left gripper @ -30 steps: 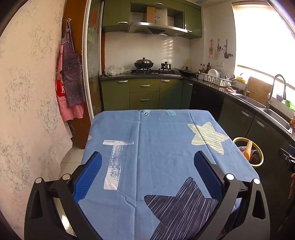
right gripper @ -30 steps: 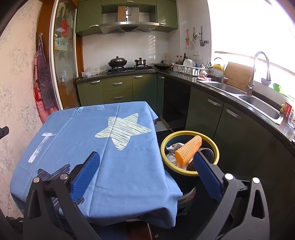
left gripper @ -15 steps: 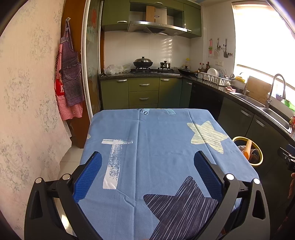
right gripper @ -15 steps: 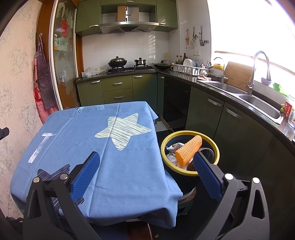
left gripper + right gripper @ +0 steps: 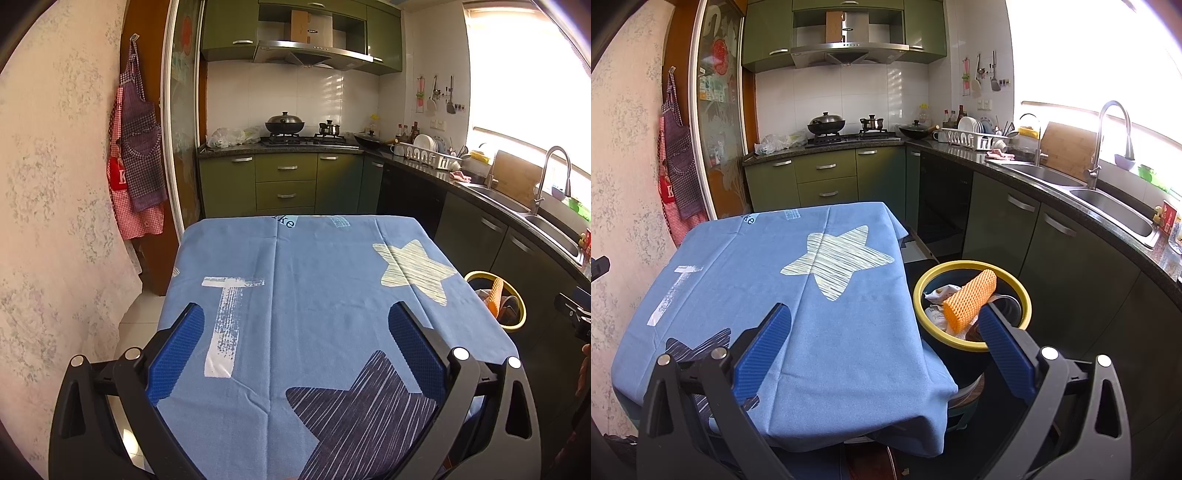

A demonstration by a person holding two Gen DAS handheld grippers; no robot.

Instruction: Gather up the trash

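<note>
A dark bin with a yellow rim (image 5: 971, 347) stands on the floor right of the table. It holds an orange foam net (image 5: 969, 299), crumpled white wrappers (image 5: 940, 295) and other trash. The same bin (image 5: 515, 325) shows at the right edge of the left wrist view. My right gripper (image 5: 884, 314) is open over the table's right edge, its right finger in front of the bin. Above the near part of the blue star-print tablecloth (image 5: 314, 295) my left gripper (image 5: 295, 314) hangs open with nothing between its fingers.
Green cabinets (image 5: 286, 181) with a stove and pots line the back wall. A dark counter with a dish rack (image 5: 971, 140) and sink (image 5: 1115, 206) runs along the right. Aprons (image 5: 138, 155) hang on the left wall. A hand (image 5: 583, 369) shows at the right edge.
Both grippers have hardly moved; the left wrist view has shifted slightly. The trash in the bin lies as before.
</note>
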